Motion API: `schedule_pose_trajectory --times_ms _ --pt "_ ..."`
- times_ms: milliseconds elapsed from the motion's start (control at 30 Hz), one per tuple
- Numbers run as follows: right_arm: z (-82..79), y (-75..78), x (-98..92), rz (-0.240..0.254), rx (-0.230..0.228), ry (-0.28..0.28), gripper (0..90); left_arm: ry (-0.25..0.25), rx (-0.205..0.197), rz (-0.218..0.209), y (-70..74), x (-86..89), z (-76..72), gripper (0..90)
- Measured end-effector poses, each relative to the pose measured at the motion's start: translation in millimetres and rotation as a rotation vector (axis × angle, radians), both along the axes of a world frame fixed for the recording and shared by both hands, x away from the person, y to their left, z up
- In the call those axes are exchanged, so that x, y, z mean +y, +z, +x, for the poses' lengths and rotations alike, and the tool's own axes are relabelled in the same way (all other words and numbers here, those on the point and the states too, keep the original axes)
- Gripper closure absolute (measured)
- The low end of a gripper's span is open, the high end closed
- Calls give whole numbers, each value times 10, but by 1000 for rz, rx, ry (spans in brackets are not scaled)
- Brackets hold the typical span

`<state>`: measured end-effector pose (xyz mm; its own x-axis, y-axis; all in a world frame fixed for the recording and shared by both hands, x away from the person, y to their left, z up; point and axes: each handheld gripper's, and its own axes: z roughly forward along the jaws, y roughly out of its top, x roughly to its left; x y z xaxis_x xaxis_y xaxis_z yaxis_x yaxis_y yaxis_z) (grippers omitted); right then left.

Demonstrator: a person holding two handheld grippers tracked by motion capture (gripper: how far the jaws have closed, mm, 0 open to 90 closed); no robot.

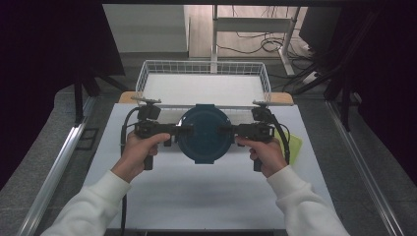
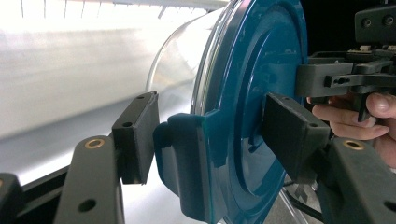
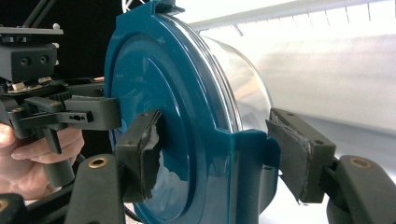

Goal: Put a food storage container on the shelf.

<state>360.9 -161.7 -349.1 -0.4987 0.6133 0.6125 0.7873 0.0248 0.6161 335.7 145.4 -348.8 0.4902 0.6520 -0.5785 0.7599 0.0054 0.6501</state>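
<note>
A round clear container with a teal snap-on lid hangs between my two grippers over the white table, lid up. My left gripper clamps its left rim. In the left gripper view, my left gripper has one pad on the lid's top and the other against the side clip. My right gripper clamps the opposite rim. In the right gripper view, my right gripper has one pad on the lid and the other at the clip below the clear bowl.
A white wire basket stands at the table's far edge, just beyond the container. A yellow-green sheet lies under the right hand. The white tabletop stretches toward the near edge. Dark curtains flank both sides.
</note>
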Motion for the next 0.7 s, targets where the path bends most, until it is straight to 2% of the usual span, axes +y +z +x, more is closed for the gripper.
schedule_pose_trajectory --times_ms 167,300,400,533,700 --pt "107 152 21 9 -15 -7 368 -3 -21 -3 156 35 128 378" --pt "213 292 29 27 -12 1 372 6 -54 -1 334 52 220 380" --pt "281 418 44 27 -27 2 374 0 -71 -6 473 89 317 381" --pt "387 557 63 29 -40 -2 375 14 -87 -33 583 118 444 387" --pt "572 623 73 45 -29 -14 377 40 -72 -60 622 129 607 391"
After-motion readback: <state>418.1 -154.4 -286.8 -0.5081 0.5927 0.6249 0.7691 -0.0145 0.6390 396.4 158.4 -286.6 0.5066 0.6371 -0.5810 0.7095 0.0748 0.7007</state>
